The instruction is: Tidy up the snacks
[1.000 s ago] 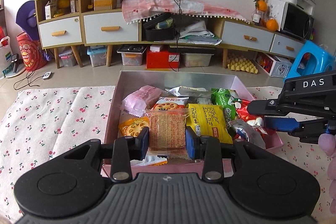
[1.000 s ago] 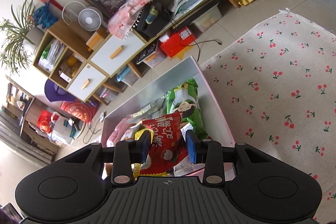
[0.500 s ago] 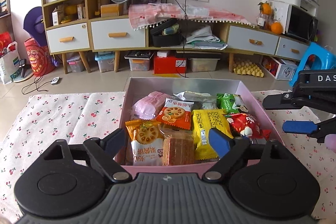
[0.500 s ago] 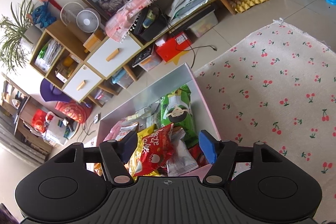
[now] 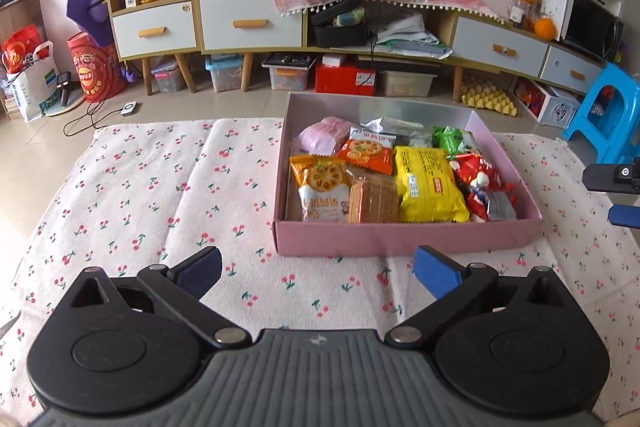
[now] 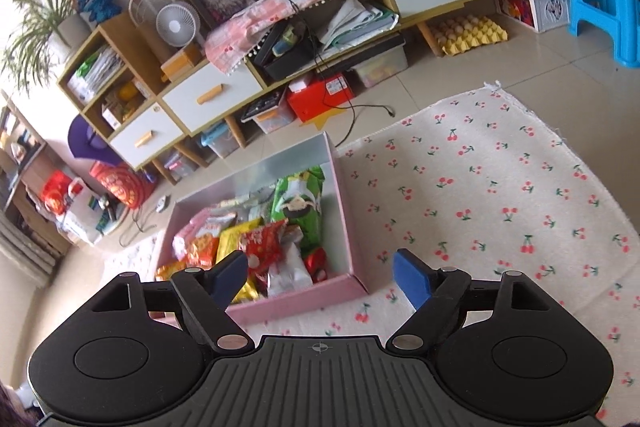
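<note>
Hanging over the cherry-print cloth (image 5: 152, 195), the left gripper (image 5: 318, 269) stood short of the box with its jaws spread wide and nothing between them. That placement, near but not over the box, left the contents unobstructed. The right gripper (image 6: 320, 277) hung likewise released and empty, near the box's front right corner, its blue pads (image 6: 412, 281) apart over the cloth.

Beyond them the pink box (image 5: 404, 237) sat flat on the cloth, its low walls holding the snacks together. The packets lay flat and side by side, probably so each could be seen: a lotus-root crisp pack (image 5: 322, 193) and a clear cracker pack (image 5: 374, 201) at the front, a yellow packet (image 5: 428, 185) just to the right of them, a red packet (image 5: 478, 183) against the right wall. Behind these lay an orange biscuit pack (image 5: 366, 155), a pink wrapper (image 5: 322, 137) and a green bag (image 5: 454, 141) near the far wall.

No snack showed loose on the cloth, so the sorting looked about complete.

Farther off, a long low cabinet (image 5: 248, 23) ran along the wall.
</note>
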A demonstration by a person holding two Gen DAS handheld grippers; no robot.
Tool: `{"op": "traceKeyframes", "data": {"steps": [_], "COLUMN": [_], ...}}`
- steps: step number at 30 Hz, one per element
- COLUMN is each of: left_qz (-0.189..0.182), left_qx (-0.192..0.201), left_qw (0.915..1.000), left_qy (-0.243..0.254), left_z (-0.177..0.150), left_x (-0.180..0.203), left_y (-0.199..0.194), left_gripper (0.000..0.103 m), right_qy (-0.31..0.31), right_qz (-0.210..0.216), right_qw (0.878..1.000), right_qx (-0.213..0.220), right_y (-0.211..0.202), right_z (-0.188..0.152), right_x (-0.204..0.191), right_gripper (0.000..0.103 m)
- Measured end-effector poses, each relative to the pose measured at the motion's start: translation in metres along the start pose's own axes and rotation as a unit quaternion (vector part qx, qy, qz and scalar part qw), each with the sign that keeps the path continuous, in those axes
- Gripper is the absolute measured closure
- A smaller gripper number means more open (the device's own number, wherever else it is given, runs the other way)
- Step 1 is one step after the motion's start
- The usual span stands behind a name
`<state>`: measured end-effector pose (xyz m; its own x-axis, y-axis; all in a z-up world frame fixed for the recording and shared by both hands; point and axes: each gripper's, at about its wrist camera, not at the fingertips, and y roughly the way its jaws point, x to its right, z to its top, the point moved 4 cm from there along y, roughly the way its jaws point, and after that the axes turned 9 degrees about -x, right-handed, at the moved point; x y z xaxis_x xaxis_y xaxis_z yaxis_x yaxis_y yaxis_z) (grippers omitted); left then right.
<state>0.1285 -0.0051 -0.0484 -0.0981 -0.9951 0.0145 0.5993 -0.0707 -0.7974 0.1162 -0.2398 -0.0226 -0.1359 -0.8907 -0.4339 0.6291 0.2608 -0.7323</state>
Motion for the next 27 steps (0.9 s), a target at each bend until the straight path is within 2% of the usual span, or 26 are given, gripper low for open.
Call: {"op": "traceKeyframes", "data": {"steps": [5, 8, 16, 19, 27], "left_qz": [0.008, 0.007, 0.026, 0.029, 0.043], "left_qx": [-0.003, -0.017, -0.047, -0.049, -0.045], "left_qw": [1.0000, 0.9998, 0.9985, 0.9983, 0.9980], "left_qy": [0.004, 0.005, -0.007, -0.012, -0.002], "left_z": [-0.015, -0.024, -0.043, -0.047, -0.050], "left_x": [-0.002, 0.000, 0.003, 0.003, 0.008], "left_y": [-0.018, -0.026, -0.041, -0.046, -0.051], "left_gripper": [0.001, 0.000, 0.000, 0.000, 0.000], "right_qy": [-0.031, -0.039, -0.073, -0.087, -0.118], "right_qz": [-0.030, -0.025, -0.066, -0.071, -0.090], "right_qw": [0.999, 0.999, 0.995, 0.994, 0.989], "right_qx": [0.002, -0.002, -0.014, -0.012, -0.015], "right_y": [-0.011, -0.019, -0.036, -0.040, -0.032], "right_z": [-0.021, -0.034, -0.070, -0.081, -0.092], "right_x": [-0.009, -0.014, -0.036, -0.044, -0.054], "right_gripper": [0.020, 0.020, 0.020, 0.010, 0.009]}}
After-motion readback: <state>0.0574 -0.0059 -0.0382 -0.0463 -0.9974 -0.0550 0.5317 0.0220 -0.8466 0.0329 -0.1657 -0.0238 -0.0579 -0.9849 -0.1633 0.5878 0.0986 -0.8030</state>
